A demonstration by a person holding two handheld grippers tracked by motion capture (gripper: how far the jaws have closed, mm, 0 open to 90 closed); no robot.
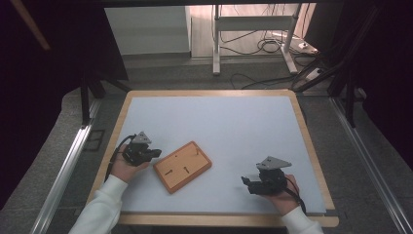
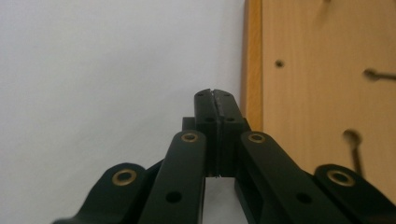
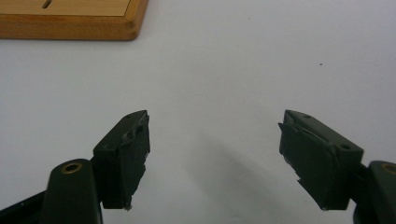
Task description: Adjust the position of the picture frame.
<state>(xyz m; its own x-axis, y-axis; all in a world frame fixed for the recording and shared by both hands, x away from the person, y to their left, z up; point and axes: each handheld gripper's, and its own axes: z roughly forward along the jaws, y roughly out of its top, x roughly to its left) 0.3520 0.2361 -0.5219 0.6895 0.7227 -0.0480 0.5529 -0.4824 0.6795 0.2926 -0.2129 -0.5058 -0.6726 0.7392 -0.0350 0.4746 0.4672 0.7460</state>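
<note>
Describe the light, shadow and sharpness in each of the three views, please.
High view: bright white table top, dark surroundings, soft detail. Left gripper view: shut left tool sharp, wooden board slightly blurred. Right gripper view: open right tool casts a faint shadow, with even light.

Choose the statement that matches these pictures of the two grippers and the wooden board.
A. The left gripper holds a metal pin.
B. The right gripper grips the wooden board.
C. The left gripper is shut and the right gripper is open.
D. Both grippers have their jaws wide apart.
C: the left gripper has its jaws pressed together with nothing between them beside the wooden board, while the right gripper stands wide open over the bare table.
</note>
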